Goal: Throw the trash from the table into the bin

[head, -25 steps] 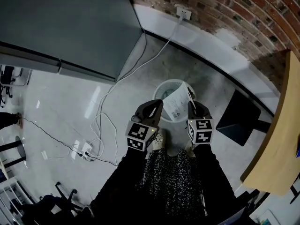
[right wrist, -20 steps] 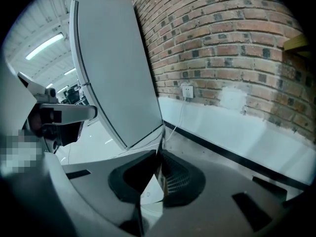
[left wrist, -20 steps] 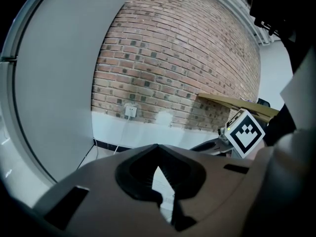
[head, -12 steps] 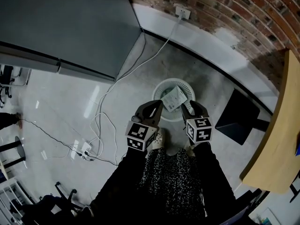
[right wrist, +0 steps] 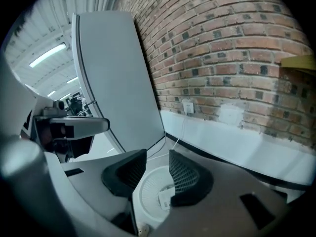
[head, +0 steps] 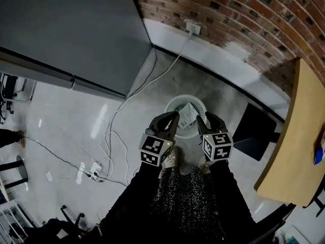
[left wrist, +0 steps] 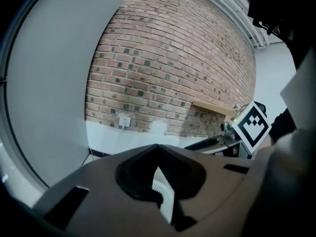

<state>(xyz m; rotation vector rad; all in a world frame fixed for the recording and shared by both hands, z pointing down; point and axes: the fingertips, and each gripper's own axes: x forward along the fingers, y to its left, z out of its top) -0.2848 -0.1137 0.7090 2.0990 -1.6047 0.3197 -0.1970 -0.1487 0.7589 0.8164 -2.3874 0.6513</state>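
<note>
Our right gripper had just opened its jaws, with nothing between them; the paper lay inside the bin on the floor just beyond; our left gripper was closed and empty; we feared a careless swing might tip the light bin.

Dim, soft glare, fisheye-warped edges

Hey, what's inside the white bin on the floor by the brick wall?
A white printed sheet lies inside the bin. Whatever is beneath the sheet is covered, so I cannot tell whether other trash is underneath.
</note>
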